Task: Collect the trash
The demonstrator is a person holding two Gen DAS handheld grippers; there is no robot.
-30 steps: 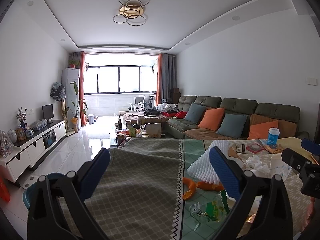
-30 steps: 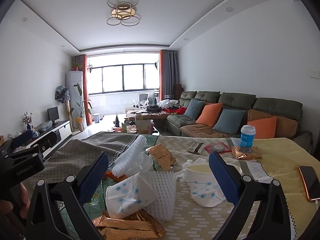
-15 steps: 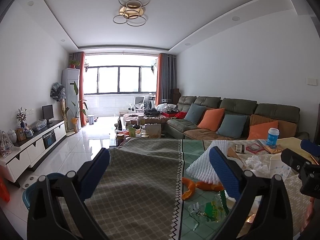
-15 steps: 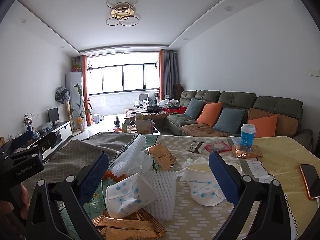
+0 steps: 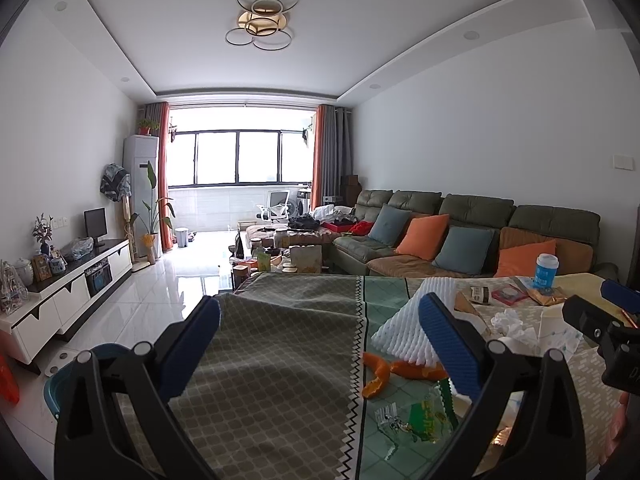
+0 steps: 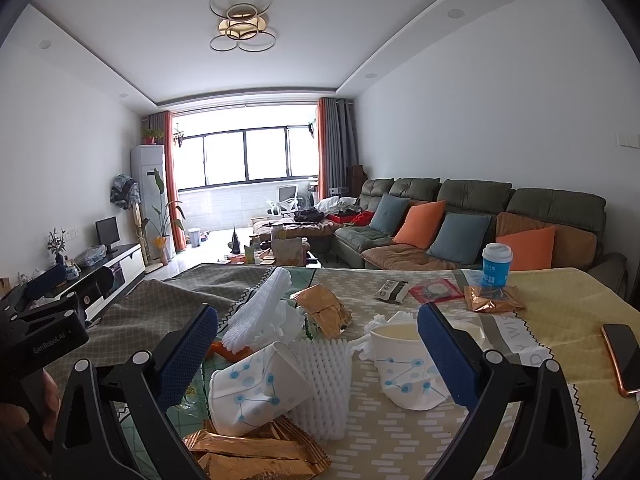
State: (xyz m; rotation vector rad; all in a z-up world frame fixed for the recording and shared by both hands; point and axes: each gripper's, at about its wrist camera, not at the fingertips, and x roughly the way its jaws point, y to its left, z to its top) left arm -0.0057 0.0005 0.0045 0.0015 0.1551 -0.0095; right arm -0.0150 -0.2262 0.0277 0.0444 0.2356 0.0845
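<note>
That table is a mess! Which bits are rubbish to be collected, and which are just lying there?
Rubbish: crushed paper cups, white foam netting, gold wrappers, orange peel, crumpled tissue.

Probably staying: phone, lidded blue cup, tablecloth.

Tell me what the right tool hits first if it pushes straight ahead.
Probably the white foam net lying between the two paper cups. The right tool is open, with the net centred in the gap. Depth is unclear through the fisheye, so the crushed left cup might touch first.
</note>
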